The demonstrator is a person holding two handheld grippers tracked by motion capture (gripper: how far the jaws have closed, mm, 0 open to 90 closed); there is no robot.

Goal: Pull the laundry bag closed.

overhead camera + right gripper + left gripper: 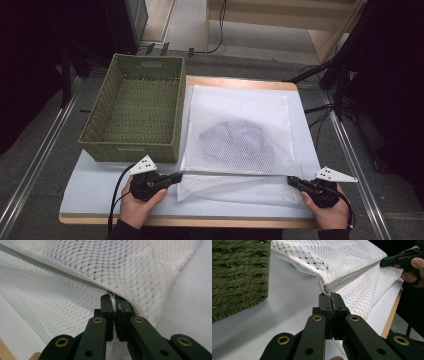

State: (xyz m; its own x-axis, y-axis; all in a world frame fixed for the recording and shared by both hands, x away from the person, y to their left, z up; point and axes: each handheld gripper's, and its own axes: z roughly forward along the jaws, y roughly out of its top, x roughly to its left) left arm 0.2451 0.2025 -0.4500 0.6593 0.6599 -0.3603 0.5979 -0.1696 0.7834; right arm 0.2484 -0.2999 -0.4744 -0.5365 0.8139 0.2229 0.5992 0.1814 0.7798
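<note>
**Both jaws pinched on the mesh bag's near edge**

What lies inside the white mesh bag [240,135] you cannot make out: from the high view it is a greyish, rounded mass behind the netting, its outline blurred by the weave. In your two gripper views the same thing shows as faint dark flecks through the mesh, nothing more. Your forearms are cut off by the bottom of the high view, and the far rim of the green woven basket [135,110] reaches past the far left corner of the bench [95,190]. In the left gripper view the basket is cropped to a patch of its woven wall at the left.

Your left gripper [176,176] has its jaws closed on the bag's near left corner; the left gripper view shows them pressed together with the zipper seam's end caught at their tips. Your right gripper [292,181] has its jaws nearly together on the near right corner, with a thin strip of white fabric between them just below the grey zipper line. Your left hand [137,205] and right hand [327,212] sit at the near edge of the bench.

The bag lies across the middle and right of the bench, just beside the basket. Its near edge is raised between the two grippers, and a lower layer of mesh spreads flat toward the near edge beneath it.
</note>
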